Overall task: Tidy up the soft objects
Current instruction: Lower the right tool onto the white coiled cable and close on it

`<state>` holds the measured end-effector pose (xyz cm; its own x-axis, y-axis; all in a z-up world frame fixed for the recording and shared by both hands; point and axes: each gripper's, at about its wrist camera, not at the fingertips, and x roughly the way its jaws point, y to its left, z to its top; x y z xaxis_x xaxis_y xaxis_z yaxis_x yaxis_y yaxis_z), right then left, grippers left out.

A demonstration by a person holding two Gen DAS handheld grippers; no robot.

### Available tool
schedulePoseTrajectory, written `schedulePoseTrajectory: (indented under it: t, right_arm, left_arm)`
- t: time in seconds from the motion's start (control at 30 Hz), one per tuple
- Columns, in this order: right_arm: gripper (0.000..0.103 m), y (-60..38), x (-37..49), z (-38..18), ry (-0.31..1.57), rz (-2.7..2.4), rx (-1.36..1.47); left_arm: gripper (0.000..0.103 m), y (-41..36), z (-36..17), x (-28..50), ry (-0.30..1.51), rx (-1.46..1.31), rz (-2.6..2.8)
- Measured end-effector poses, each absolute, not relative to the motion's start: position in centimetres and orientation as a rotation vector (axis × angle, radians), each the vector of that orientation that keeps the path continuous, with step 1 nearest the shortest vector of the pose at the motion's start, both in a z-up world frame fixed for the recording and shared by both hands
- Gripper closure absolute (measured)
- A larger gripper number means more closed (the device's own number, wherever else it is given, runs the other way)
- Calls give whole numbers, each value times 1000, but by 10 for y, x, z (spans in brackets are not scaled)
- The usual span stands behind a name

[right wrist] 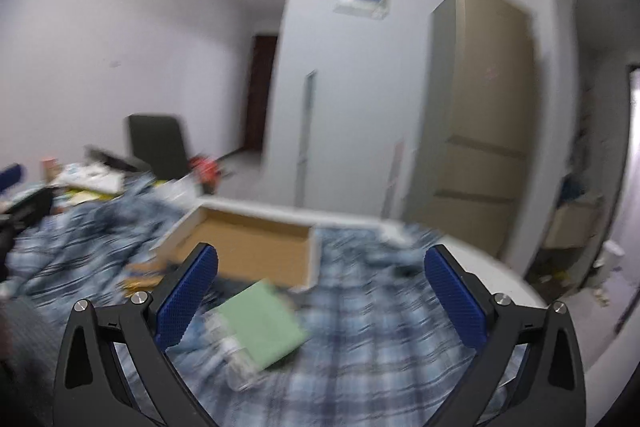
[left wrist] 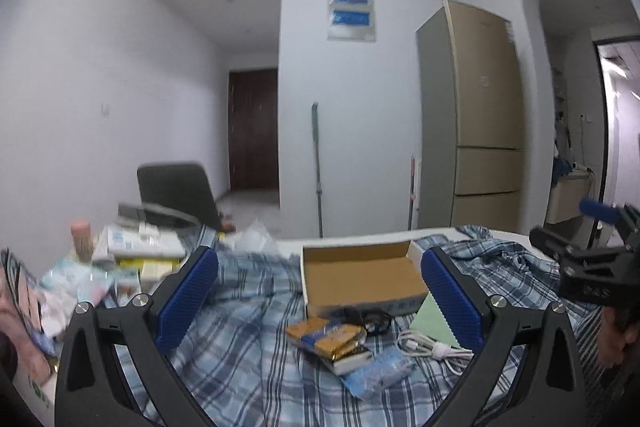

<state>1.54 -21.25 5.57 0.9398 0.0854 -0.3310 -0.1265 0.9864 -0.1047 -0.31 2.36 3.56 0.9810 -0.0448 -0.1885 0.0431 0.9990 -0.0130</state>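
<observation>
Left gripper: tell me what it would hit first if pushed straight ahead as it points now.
Probably the open cardboard box. The left gripper is open and empty above the plaid cloth, and the box sits ahead between its fingers. Depth is unclear, and the view looks nearly level, so it might pass over it.

Plaid cloth, rumpled across the table

We see a blue-and-white plaid cloth [left wrist: 248,307] spread in loose folds over the white table [right wrist: 500,267], bunched higher toward the far edge; an open cardboard box [left wrist: 360,275] and small items lie on it.
</observation>
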Motion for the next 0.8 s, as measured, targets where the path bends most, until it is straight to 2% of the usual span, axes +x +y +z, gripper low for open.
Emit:
schedulePoseTrajectory:
  t: [0.13, 0.23, 0.4, 0.47, 0.6, 0.7, 0.8]
  right_arm:
    - [1, -209, 27, 44, 476, 202, -65]
    - [9, -203, 37, 26, 557, 254, -49]
    - [29, -187, 59, -13, 726, 371, -47]
    - [36, -182, 68, -26, 783, 407, -58]
    - [56, -177, 85, -48, 910, 468, -57]
    - [62, -176, 93, -58, 956, 477, -73]
    - [63, -174, 99, -61, 976, 465, -115]
  left_arm:
    - [0, 28, 28, 3, 229, -20, -35]
    - [0, 30, 19, 8, 275, -34, -48]
    - [1, 32, 6, 11, 313, -39, -84]
    - [10, 32, 0, 17, 347, -34, -99]
    - [12, 29, -11, 29, 403, -24, -119]
    - [12, 28, -16, 34, 429, -24, -128]
    - [12, 28, -21, 39, 455, -22, -124]
